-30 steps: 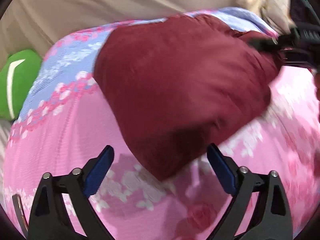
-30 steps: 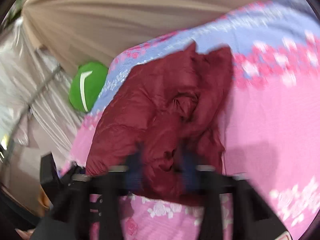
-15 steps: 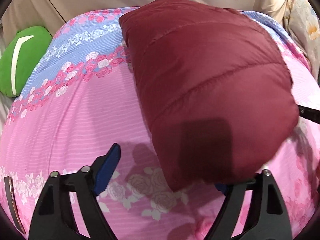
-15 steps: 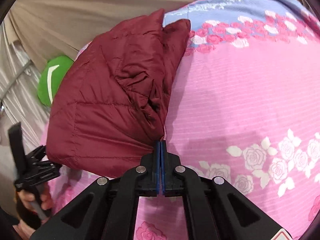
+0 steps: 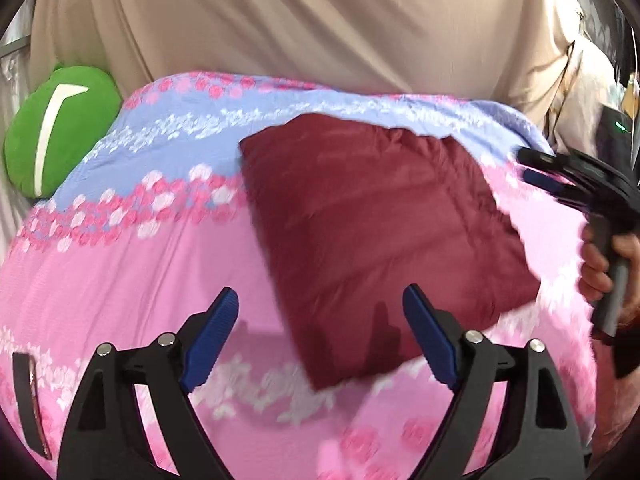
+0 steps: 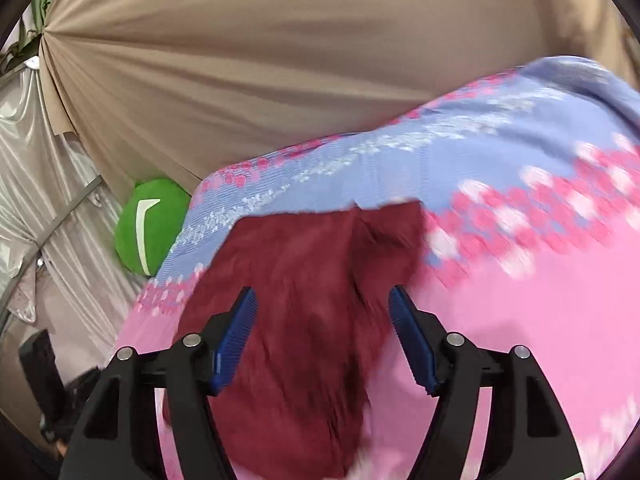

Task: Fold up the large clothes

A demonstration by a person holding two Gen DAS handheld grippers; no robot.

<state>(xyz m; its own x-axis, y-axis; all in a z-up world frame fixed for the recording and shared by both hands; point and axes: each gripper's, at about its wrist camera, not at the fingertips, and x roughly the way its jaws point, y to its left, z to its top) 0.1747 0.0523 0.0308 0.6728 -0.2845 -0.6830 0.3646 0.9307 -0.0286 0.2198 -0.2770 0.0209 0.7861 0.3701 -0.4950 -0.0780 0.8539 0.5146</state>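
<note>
Clearly the maroon puffer jacket (image 5: 372,232) is folded into a plump square, lying on the pink flowered bedspread (image 5: 120,280) toward the right, near the middle of the bed. It looks light, soft and springy, with slick fabric likely to slide and puff open. Both the left tongs (image 5: 320,336) and right tongs (image 6: 322,336) are spreading, pinching nothing. I'd take thick edges or corners.

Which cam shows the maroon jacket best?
Left wrist: the jacket lies whole and fairly sharp on the bedspread. Right wrist shows it blurred, partly hidden behind the gripper's fingers.
</note>
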